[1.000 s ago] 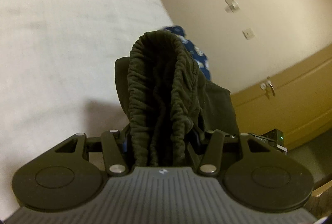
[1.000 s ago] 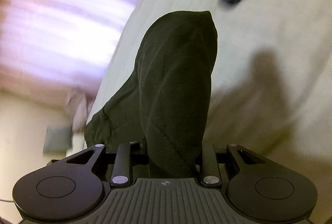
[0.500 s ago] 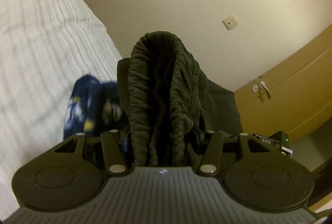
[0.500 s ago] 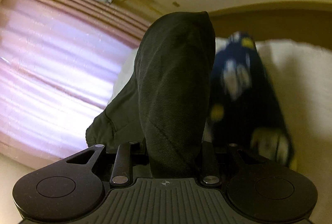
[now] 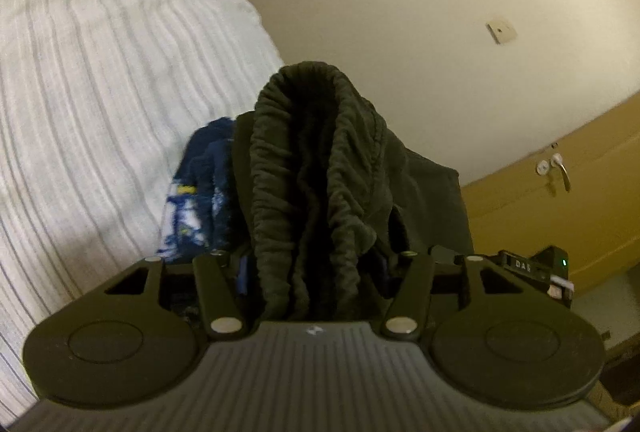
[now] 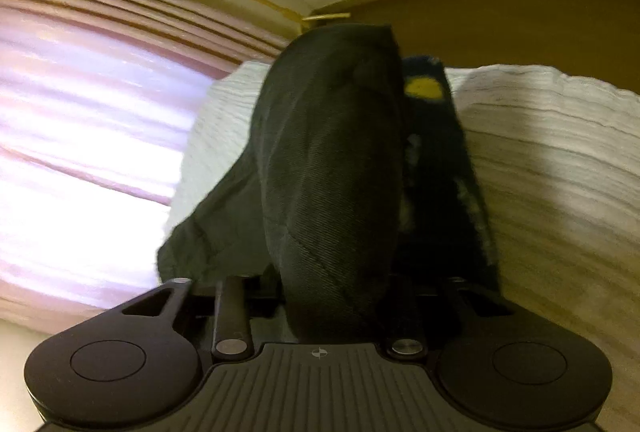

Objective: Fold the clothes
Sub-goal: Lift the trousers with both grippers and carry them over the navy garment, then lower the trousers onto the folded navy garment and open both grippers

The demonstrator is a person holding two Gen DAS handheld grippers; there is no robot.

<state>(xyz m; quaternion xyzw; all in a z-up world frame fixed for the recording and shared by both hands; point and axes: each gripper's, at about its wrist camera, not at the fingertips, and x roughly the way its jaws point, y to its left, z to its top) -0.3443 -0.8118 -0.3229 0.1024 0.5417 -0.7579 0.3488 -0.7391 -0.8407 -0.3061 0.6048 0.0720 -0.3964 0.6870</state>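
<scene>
Grippers, 2, jaws opening around 1 dark garment (image 5: 316,168) beside 1 blue garment (image 5: 200,192).

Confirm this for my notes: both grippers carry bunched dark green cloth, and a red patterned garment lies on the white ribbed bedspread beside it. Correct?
Not quite. The patterned garment is dark blue with white and yellow marks, not red; the left wrist view shows it. The rest stands: dark green cloth is bunched between the jaws of the left gripper and the right gripper, both opening, over the white ribbed bedspread.
</scene>
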